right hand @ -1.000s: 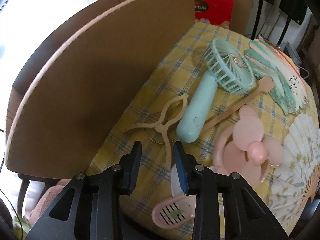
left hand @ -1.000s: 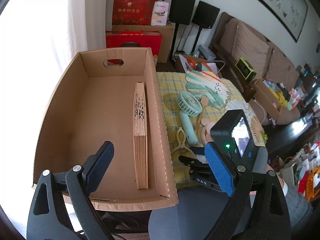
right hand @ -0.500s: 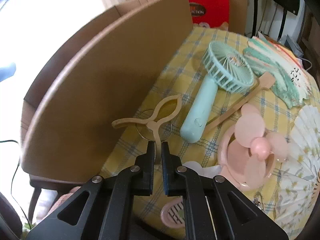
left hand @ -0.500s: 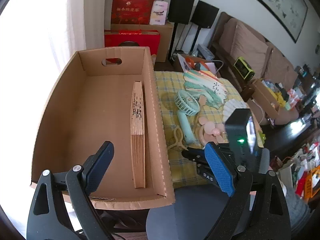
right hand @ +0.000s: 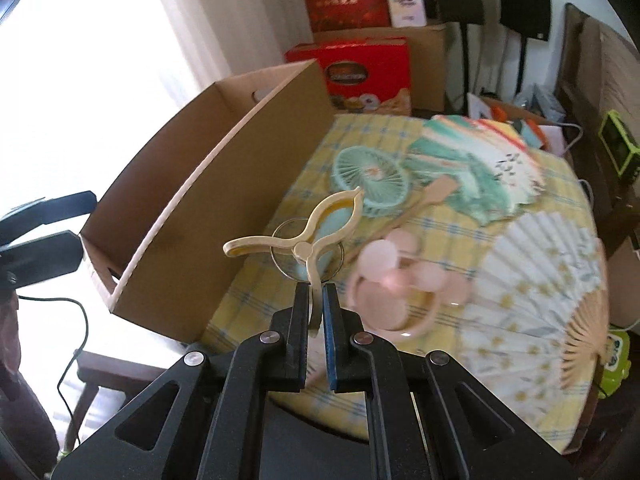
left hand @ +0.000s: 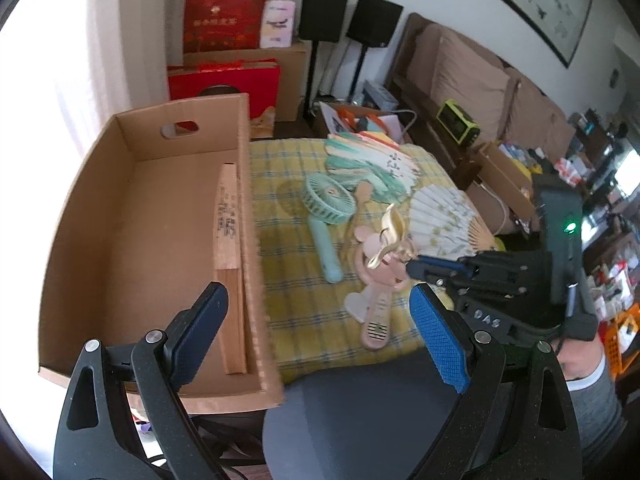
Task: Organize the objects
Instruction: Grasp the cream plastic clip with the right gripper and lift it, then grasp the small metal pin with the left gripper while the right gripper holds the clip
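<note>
1. The right gripper [right hand: 316, 300] is clamped on one thin leg of a cream clip [right hand: 304, 240], which hangs clear above the checked cloth [right hand: 400, 224], in front of the teal fan [right hand: 370, 176] and pink fan [right hand: 396, 276].
2. The left gripper [left hand: 316, 332] stands wide apart with nothing between its pads, hovering over the near end of the box [left hand: 160, 216], where a folded fan [left hand: 230, 264] already lies against the right wall.
3. Judging from the task, the clip probably goes into the box next.
4. Risk: the hold is on a narrow, curved leg near its end, so the clip may pivot or slip out during a quick swing.
5. Risk: a metal ring [right hand: 306, 250] is seen around the clip's hinge; whether it is attached I cannot tell. If loose, it could drop or catch on something.
6. Risk: the box wall stands tall between clip and box floor; a low path would knock the clip's spread arms against the rim.
7. Risk: the left gripper sits near the drop zone, so the two tools could collide.
</note>
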Demonstrator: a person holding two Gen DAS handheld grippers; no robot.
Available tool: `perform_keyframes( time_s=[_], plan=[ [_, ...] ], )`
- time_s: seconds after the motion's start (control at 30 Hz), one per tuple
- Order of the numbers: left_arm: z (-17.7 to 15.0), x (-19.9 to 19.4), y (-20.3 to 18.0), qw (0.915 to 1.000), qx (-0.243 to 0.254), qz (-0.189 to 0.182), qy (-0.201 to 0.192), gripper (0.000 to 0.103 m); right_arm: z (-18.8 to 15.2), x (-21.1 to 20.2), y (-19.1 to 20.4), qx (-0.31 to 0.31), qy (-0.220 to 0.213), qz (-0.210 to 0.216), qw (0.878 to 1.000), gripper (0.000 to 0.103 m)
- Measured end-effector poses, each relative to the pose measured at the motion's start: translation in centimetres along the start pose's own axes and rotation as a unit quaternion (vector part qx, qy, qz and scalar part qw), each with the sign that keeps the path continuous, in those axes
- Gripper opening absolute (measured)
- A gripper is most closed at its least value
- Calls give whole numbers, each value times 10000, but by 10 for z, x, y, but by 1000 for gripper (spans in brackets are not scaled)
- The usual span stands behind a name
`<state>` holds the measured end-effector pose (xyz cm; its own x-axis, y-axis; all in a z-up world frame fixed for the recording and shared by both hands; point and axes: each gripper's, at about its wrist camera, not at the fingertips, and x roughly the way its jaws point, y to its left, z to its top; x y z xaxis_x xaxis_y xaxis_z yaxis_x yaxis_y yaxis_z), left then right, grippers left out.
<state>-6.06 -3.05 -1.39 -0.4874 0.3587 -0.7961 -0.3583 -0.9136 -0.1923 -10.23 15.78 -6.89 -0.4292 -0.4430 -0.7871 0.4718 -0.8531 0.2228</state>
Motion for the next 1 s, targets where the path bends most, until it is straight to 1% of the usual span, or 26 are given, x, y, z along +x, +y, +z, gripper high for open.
perform_keyframes(
  time_s=[0.27, 0.43, 0.57, 0.7, 0.77, 0.83, 0.87, 0.93, 1.0],
  plan=[
    [-4, 23, -29, 9995, 188, -136, 198, 91, -13, -41, -19, 79, -236, -322, 9992, 6],
    [-10, 36, -51, 9987, 318, -263, 315, 91, -21, -53, -34, 209, -366, -485, 9979, 6],
    [-16, 52, -73, 9968, 477, -430, 468, 91, -29, -67, -48, 395, -494, -550, 9965, 6],
    [-19, 78, -89, 9933, 497, -686, 783, 91, -39, -81, -65, 634, -595, -589, 9945, 6],
    [-18, 94, -95, 9906, 459, -820, 997, 84, -45, -87, -74, 749, -624, -623, 9933, 6],
    [-18, 110, -102, 9875, 419, -885, 1233, 73, -51, -92, -82, 844, -644, -658, 9922, 6],
    [-18, 118, -106, 9860, 414, -908, 1337, 70, -54, -94, -85, 885, -653, -671, 9917, 6],
    [-18, 129, -112, 9831, 439, -967, 1488, 55, -60, -99, -92, 968, -666, -699, 9906, 6],
    [-18, 141, -120, 9811, 481, -953, 1614, 46, -66, -103, -98, 1048, -669, -725, 9896, 6]
  ],
)
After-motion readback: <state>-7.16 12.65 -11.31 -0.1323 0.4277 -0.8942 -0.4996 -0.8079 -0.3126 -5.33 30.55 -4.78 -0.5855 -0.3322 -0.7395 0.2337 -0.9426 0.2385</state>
